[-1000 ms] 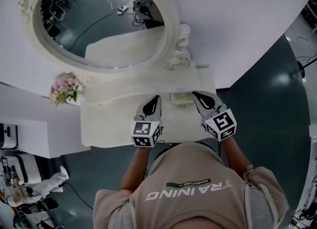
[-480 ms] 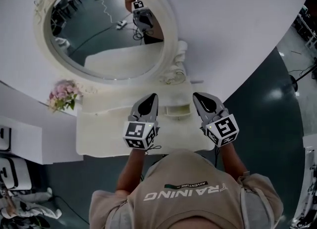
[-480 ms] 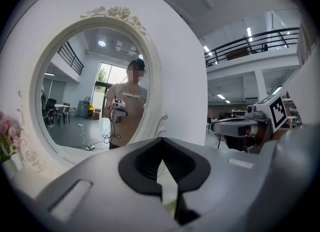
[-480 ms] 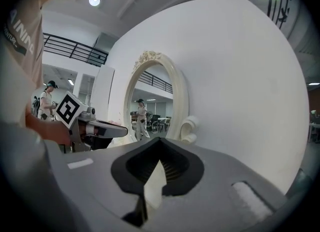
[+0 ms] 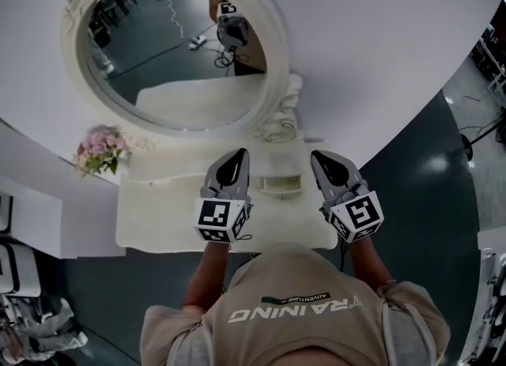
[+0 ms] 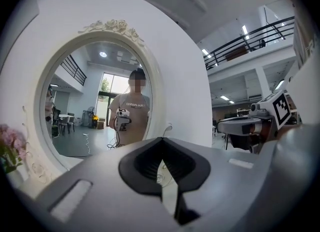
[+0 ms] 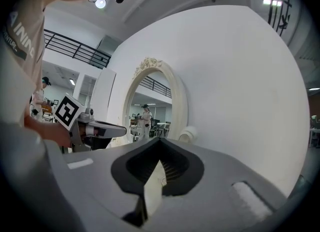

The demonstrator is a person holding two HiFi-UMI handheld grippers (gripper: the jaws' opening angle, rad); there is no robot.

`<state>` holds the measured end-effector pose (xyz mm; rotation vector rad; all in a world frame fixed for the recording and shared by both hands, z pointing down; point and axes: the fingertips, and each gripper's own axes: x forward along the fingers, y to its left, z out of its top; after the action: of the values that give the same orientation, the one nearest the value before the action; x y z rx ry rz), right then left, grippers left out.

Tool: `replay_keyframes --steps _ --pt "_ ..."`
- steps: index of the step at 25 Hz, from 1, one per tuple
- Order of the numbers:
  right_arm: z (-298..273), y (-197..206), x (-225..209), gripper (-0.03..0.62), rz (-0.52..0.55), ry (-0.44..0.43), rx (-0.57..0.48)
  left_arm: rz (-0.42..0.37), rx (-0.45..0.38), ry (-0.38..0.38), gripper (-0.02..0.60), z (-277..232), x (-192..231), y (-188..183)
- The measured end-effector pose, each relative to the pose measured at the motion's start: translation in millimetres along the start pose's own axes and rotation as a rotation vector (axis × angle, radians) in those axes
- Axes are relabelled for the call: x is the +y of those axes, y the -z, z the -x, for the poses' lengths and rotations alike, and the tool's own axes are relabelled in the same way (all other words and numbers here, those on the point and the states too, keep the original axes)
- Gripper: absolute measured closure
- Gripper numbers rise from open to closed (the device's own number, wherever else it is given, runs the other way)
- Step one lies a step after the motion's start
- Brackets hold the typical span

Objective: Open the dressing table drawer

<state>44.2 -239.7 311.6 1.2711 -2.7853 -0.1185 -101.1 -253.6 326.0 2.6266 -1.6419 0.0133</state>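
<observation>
2 shirt [image 5: 294, 281] words — TRAINING, ADVENTURE

The cream surface [image 5: 158, 218] is carrying an oval mirror [image 5: 174, 48] at its back. Pink flowers [image 5: 99, 149] are sitting by the mirror's lower left, a small box [image 5: 282, 186] below its right.

Against the wall at 12 o'clock in the head view, mirror [image 5: 174, 40], upright behind the dressing table [image 5: 158, 226]; flowers [image 5: 99, 151] at the table's far left corner, toward 9 o'clock, and a small tray [image 5: 281, 186] on the top, right of its middle. Over the table's near half, left gripper [image 5: 239, 153] at the tray's 9 o'clock and right gripper [image 5: 318, 156] at its 3 o'clock, tray between them, both pointing to 12 o'clock. At 6 o'clock, before the table's near edge, person [image 5: 296, 309].
</observation>
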Motion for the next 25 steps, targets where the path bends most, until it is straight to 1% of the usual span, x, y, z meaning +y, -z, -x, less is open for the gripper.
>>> replay_keyframes --steps 8,13,25 --pt "-3 10 4 0.592 -0.015 -0.020 0.014 0.035 0.046 -0.012 0.563 1 3 19" --pt "-3 12 10 0.592 -0.018 -0.032 0.013 0.034 0.045 -0.007 0.563 2 1 19" --pt "2 17 8 0.592 -0.026 -0.017 0.024 0.043 0.058 0.027 0.563 -3 -7 23"
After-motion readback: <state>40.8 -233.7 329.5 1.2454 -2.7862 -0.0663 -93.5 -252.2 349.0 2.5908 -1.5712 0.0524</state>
